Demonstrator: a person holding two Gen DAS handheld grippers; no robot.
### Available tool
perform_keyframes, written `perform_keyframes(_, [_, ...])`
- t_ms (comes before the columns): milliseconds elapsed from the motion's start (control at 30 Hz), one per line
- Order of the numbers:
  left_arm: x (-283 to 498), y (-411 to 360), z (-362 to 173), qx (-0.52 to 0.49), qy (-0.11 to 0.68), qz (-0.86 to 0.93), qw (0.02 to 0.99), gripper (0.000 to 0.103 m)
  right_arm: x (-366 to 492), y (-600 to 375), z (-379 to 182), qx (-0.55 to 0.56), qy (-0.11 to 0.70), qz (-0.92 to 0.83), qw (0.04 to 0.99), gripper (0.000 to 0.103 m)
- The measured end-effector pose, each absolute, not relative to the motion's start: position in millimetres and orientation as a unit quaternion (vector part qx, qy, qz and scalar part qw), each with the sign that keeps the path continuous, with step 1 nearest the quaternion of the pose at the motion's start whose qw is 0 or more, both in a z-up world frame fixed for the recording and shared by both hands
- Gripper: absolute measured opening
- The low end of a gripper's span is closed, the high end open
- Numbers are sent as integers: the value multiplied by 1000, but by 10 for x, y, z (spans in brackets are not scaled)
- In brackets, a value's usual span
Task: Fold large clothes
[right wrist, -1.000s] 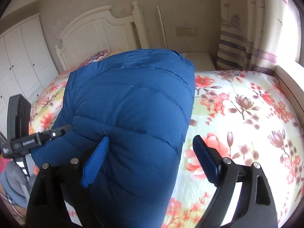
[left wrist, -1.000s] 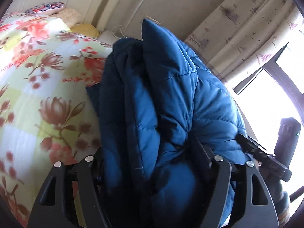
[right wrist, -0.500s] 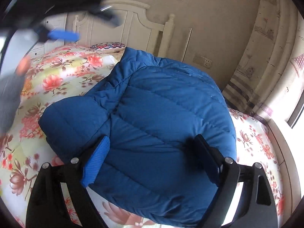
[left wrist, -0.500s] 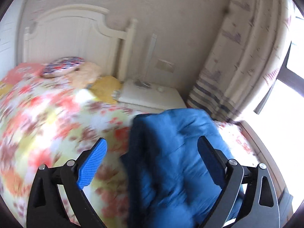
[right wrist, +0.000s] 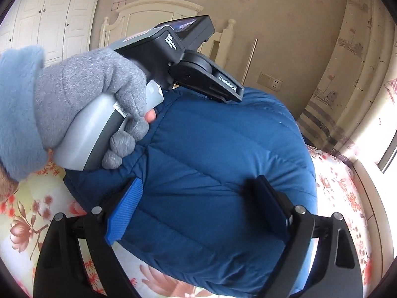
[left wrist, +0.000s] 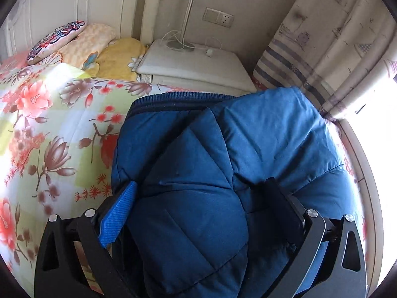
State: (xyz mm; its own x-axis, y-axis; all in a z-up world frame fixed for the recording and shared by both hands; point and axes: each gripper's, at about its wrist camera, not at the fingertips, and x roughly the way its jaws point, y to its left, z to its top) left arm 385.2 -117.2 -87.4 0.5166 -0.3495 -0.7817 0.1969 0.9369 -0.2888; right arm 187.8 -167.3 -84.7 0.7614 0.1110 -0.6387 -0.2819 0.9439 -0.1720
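Over blue jacket (left wrist: pixel 223 173) (on floral bedspread (left wrist: pixel 49 124)): left gripper (left wrist: pixel 198 206), right gripper (right wrist: pixel 198 203) fingers spread wide, straddling padding, nothing clamped.

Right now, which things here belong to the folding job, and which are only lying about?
Part of the job:
- blue padded jacket, lying folded on the bed
- left tool, open
- right tool, open
- floral bedsheet, the work surface

Only lying about:
- patterned cushion
- nightstand
- curtain

left cam: close over my blue jacket (left wrist: pixel 223 173), facing nightstand (left wrist: pixel 193 62) | right cam: close, facing headboard (right wrist: pixel 153 12) | 2 share jacket
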Motion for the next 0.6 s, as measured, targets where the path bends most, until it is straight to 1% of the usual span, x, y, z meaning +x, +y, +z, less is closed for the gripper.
perform_keyframes(133, [3711,-850,-712,-146,433,-166,874,98,1763,-1728,-751,-133,328,118,928,91])
perform_keyframes(200, [3514,-612,-524,-164,395,-125,895,98,1650,-1799,-677,-126,328,137,926,91])
perform_keyframes(233, [3341,-460,-378,-161,364,-108,911,98,1582,-1817,-644,-123,329,148,925,91])
perform_keyframes(300, [3068,-312,-182,-127,331,-99,930,98,1378,-1873,-570,-117,332,170,921,91])
perform_keyframes(333, [2905,-267,-75,-95,318,-90,939,98,1280,-1918,-529,-108,330,177,921,91])
perform_keyframes(400, [2521,-160,139,-38,278,-64,958,98,1071,-2088,-398,-67,318,178,929,92])
perform_keyframes(433, [2339,-112,226,-24,258,-55,964,98,988,-2186,-325,-43,309,174,934,92])
perform_keyframes(500, [1951,-8,391,-11,219,-35,975,98,825,-2393,-154,2,290,150,945,98])
perform_keyframes(600, [1434,70,536,-1,179,15,984,98,642,-2614,99,37,270,109,956,100])
